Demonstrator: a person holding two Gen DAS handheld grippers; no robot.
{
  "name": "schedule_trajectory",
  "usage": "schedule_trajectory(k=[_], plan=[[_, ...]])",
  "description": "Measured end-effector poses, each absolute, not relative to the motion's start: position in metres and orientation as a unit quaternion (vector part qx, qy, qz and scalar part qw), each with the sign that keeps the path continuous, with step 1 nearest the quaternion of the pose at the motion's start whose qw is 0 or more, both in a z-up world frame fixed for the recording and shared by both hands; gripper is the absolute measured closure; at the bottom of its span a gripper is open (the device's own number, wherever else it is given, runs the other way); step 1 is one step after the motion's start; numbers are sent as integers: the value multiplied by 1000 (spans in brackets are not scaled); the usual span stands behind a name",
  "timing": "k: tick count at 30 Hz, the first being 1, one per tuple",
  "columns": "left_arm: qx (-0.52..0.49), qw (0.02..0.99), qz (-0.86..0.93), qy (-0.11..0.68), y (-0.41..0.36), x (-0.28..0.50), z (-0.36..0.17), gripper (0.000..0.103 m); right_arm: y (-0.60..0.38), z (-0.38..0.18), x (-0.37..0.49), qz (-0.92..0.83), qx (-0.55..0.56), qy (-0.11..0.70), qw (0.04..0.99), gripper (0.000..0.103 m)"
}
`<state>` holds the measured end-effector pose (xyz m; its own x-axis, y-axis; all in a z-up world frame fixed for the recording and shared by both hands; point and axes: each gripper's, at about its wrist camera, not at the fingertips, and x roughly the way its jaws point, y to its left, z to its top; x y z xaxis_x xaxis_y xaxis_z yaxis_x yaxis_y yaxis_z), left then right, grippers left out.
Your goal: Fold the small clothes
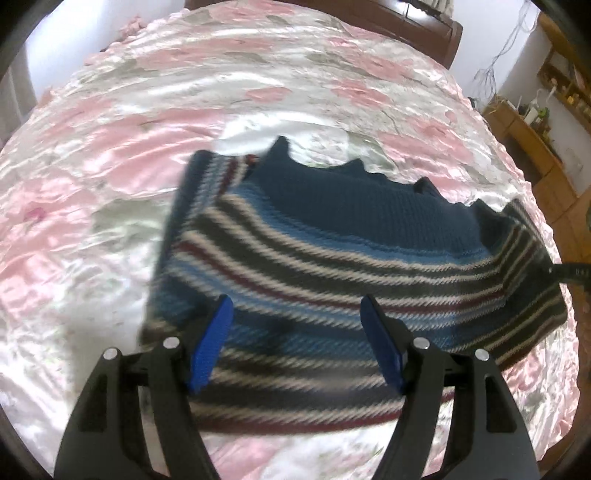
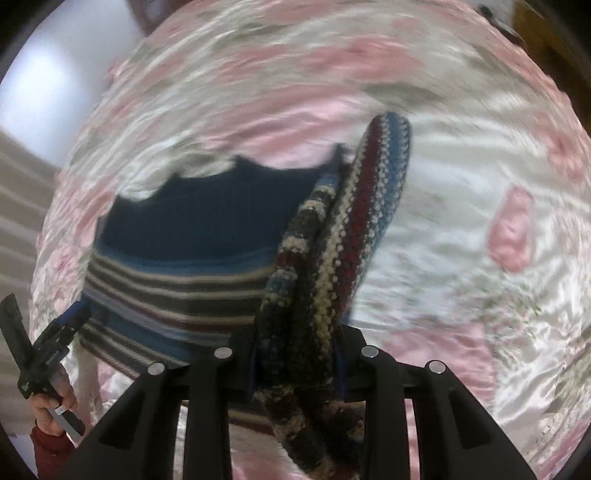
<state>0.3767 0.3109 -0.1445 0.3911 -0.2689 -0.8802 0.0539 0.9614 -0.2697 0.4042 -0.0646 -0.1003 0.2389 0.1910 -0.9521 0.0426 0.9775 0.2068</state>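
Note:
A small knitted sweater (image 1: 332, 236), navy at the far edge and striped in blue, grey, white and maroon nearer me, lies on a pink and white satin bedspread (image 1: 110, 155). My left gripper (image 1: 297, 343) hovers open just above its near part, blue pads (image 1: 212, 343) wide apart with nothing between them. In the right wrist view my right gripper (image 2: 299, 354) is shut on a bunched striped part of the sweater (image 2: 354, 236), lifted upright above the flat body (image 2: 207, 236). The left gripper (image 2: 55, 339), held by a hand, shows at the lower left.
The floral bedspread (image 2: 461, 206) covers the whole bed. A dark wooden headboard (image 1: 413, 26) stands at the far end. Wooden furniture (image 1: 532, 140) with small items lines the right side of the room. A hand in a red sleeve (image 2: 48, 439) is at the lower left.

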Motion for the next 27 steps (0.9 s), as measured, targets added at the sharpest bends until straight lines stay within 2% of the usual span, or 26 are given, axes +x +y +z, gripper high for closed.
schedule_trajectory(k=[11,14,15,17,23,27], plan=[[-108,825,-92,547,343,370,-147,32,73,-121,412,107,-2,629,770,72],[-113,822,-92,551,342,371,-150,32,91,-137,414,110,-18,635,765,67],[-114,821,-92,552,340,371,-151,32,92,-142,415,114,-13,637,762,58],[-116,818,-95,555,337,371,-152,32,88,-145,416,146,21,640,754,49],[-130,812,-119,556,315,376,-146,32,49,-108,402,213,117,609,755,49],[-153,801,-153,558,286,381,-141,29,10,-80,389,197,114,584,779,49]])
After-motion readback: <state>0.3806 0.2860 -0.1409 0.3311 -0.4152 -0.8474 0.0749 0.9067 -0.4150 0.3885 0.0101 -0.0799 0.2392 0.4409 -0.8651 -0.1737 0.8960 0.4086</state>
